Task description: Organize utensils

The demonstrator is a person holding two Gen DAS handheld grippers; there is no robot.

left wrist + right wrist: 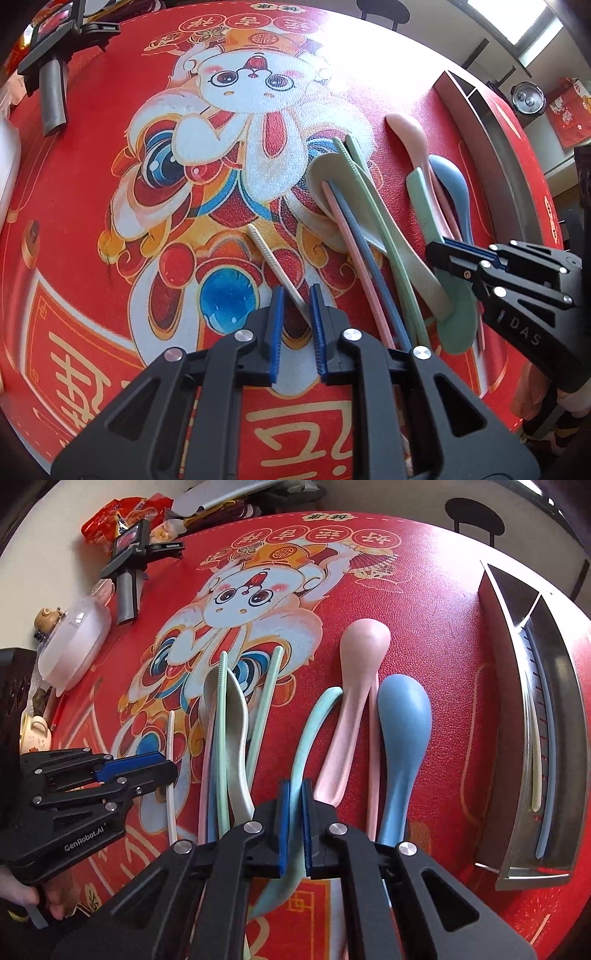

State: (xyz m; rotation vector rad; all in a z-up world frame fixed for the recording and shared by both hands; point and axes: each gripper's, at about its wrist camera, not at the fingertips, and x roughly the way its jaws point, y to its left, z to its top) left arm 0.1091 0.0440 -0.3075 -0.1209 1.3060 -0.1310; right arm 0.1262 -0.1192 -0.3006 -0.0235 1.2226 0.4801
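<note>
Two handheld grippers reach down over a round worktop (92,192) covered by a red cloth printed with a cartoon rabbit. No earlier view is given, so only the present placing is told.

The left gripper (297,325) has its blue-padded fingers (276,325) drawn in close on either side of a single cream chopstick (275,264), which lies slantwise on the cloth and runs down between them. From the right wrist view the same fingers look pinched on that chopstick (170,768).

The right gripper (294,819) has its fingers clenched on the handle of a mint green spoon (308,734), whose handle curves away up the cloth while its bowl lies under the gripper body.

The rest of the utensils lie in a loose heap between and beyond the two grippers. A grey-green spoon (231,716) lies with pale green chopsticks (264,709) over and beside it, and a pink chopstick (354,258) and a blue chopstick (369,258) run alongside. To the right of the held spoon lie a pink spoon (360,664) and, just beside it, a blue spoon (402,731).

Near the worktop's right edge stands a metal tray (517,635) with dividers; a cream chopstick and a blue one already lie in one compartment.

At the far left lie a spare gripper (127,568), a lidded white dish (77,638) and small teapots (37,731).
</note>
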